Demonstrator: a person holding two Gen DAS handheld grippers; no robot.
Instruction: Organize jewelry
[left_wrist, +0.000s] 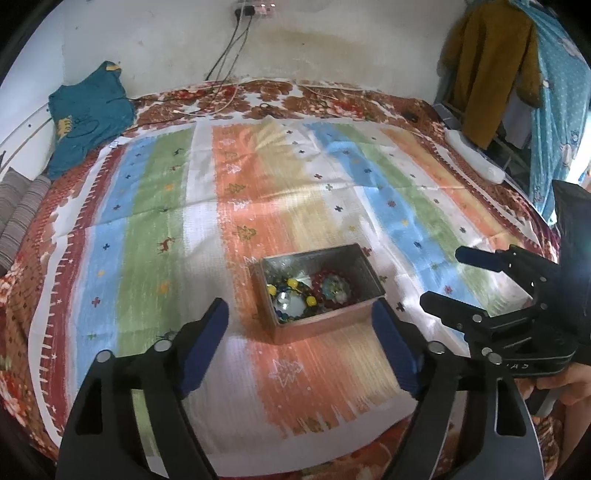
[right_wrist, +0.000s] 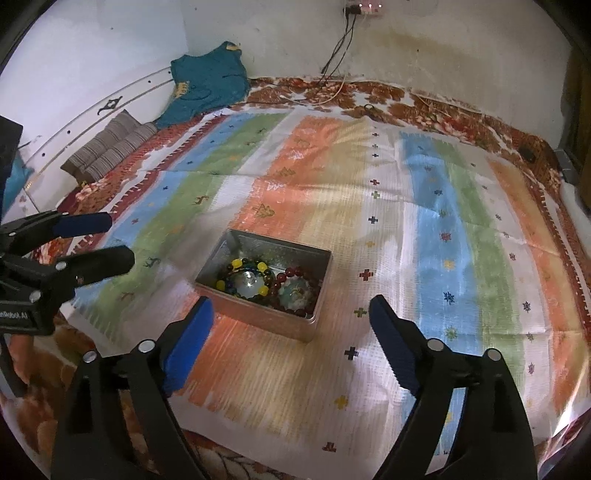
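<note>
A striped mat (left_wrist: 258, 206) in blue, green, white and orange covers a bed with a red flowered sheet (left_wrist: 22, 295). At the far left a teal garment (left_wrist: 88, 114) leans on the white wall (left_wrist: 332, 40); cables (left_wrist: 229, 51) hang from a socket.

The left gripper (left_wrist: 299, 317) has its jaws wide apart and holds nothing. The metal box (left_wrist: 365, 269) sits on the orange stripe, just beyond its fingertips. Inside lie a yellow-beaded bracelet (left_wrist: 291, 295) and a dark red bracelet (left_wrist: 332, 291), perhaps with a third piece; blur hides details.

The right gripper (right_wrist: 291, 314) is also wide open and empty, beside the box.
</note>
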